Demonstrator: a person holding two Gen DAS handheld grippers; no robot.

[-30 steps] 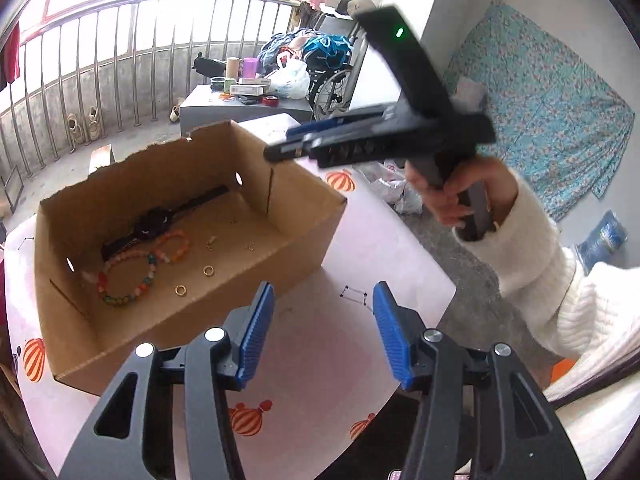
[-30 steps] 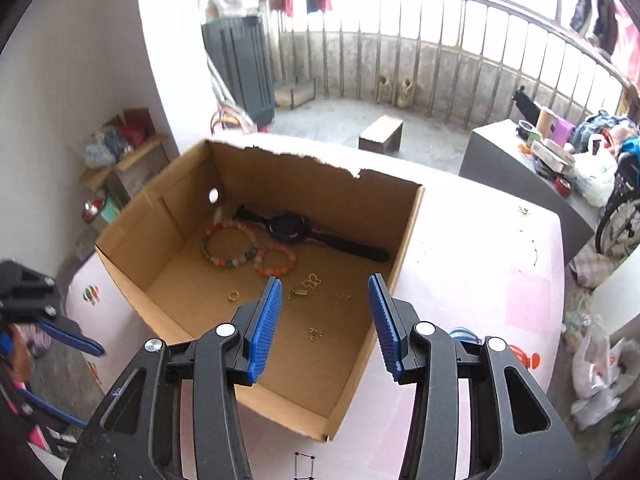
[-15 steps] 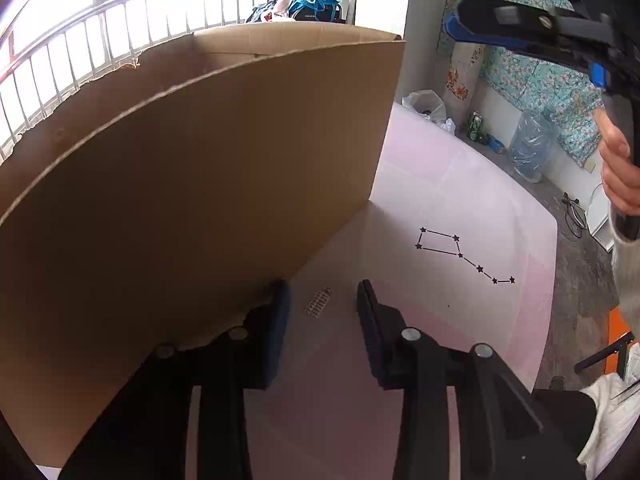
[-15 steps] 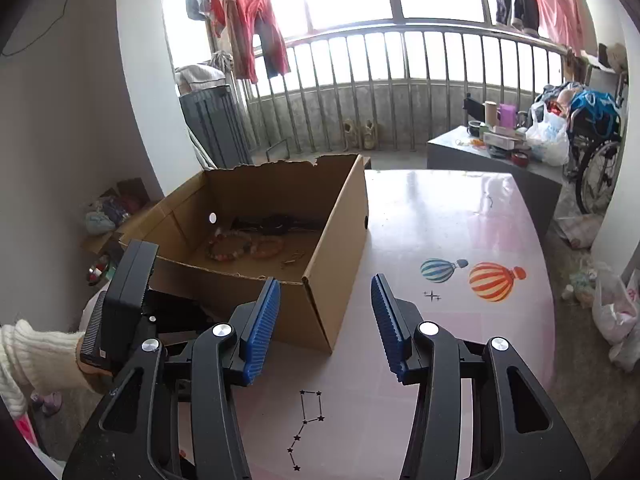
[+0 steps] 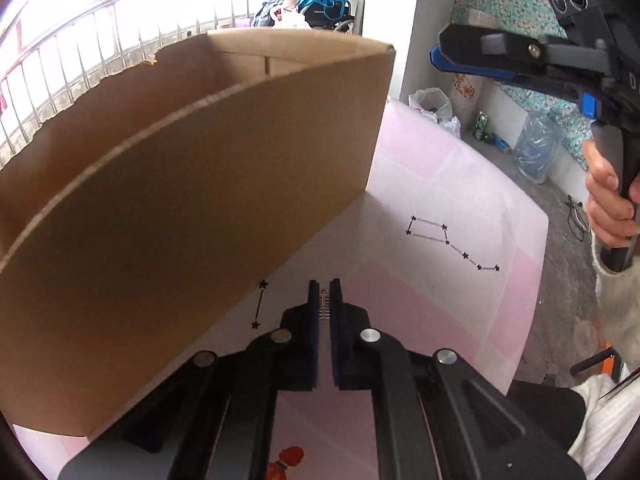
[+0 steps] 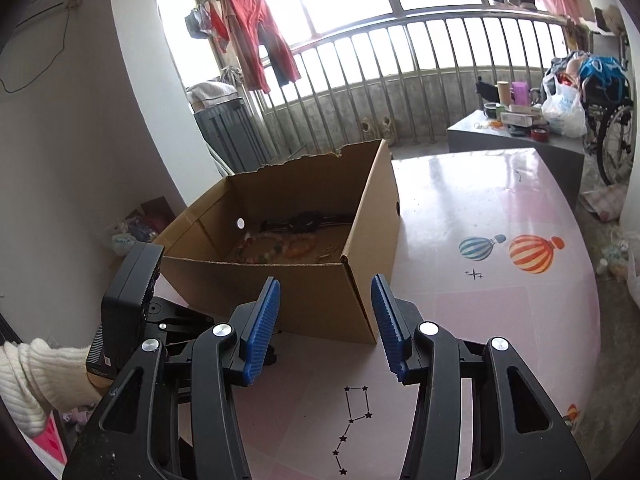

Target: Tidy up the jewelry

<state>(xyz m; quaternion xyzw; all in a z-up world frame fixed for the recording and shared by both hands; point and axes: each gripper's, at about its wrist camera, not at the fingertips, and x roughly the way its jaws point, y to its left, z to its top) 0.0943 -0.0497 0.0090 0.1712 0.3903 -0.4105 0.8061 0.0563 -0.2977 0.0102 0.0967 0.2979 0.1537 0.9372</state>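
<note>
Left hand-held gripper [image 5: 324, 300] pressing down at the pink desk [image 5: 460, 304] just beside the outer wall of the cardboard box [image 5: 192, 216], jaws having just been closing and now nearly together, pinching a small silvery, ladder-like piece of jewelry [image 5: 324, 305] between the dark pads, the piece looking to be lying at the desk surface. Sitting right beside a printed star line on the desk, close to the box's near wall. Right hand-held gripper [image 6: 325, 322] hovering above the desk in front of the box's near corner, blue ribbed pads [image 6: 262, 332] standing well apart with nothing between them, pointing toward that corner without touching the cardboard. Appearing in the left wrist view too, raised at upper right and gripped by a hand [image 5: 608, 200] coming out of a white knitted sleeve [image 5: 616, 320]. Resting inside the box on its floor: a black watch [image 6: 310, 222] along the far wall, and in front of it two beaded bracelets [image 6: 276, 246] side by side, plus a few small gold-coloured bits too tiny to tell apart. Showing on the desk surface as well, printed hot-air balloons [image 6: 532, 254] and a star constellation [image 6: 354, 420].
</note>
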